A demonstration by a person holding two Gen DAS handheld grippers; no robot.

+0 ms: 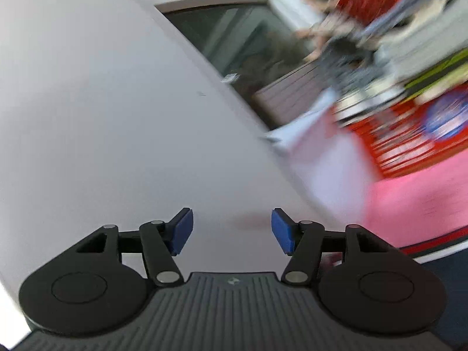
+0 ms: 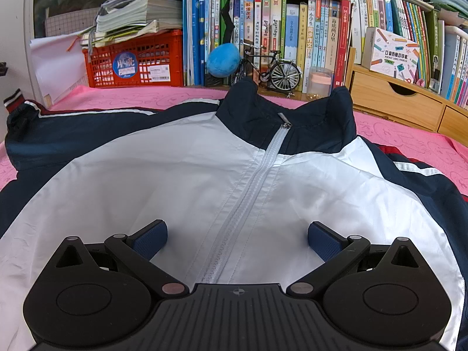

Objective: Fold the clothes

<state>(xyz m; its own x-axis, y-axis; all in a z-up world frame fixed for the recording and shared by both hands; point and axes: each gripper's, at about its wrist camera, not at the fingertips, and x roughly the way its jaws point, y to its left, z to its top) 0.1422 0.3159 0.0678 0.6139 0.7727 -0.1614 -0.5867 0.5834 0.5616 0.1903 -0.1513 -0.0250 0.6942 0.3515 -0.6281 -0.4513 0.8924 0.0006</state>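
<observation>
Left gripper [image 1: 232, 231]: jaws parted, nothing between the pads, aimed off-garment at a plain white wall [image 1: 96, 102]; view blurred. Only a strip of the jacket [image 2: 181, 181] visible at its lower right, on the pink cloth [image 1: 415, 199], red crate [image 1: 409, 134] beyond.

Right gripper [image 2: 237, 241]: jaws wide, empty, hovering over the white chest panel, zipper [image 2: 248, 181] running straight ahead between the fingers to the navy collar [image 2: 288, 111]. Jacket flat, zipped, front up; cuffed sleeve [image 2: 17, 108] out far left of the tool, other sleeve out right. Bookshelf [image 2: 292, 29] behind.

Step, by judgement: layout done, first fold not started. Next: bring left back over the garment, pinch left sleeve near cuff, fold across chest. Slippery fabric, so a full pinch needed.
</observation>
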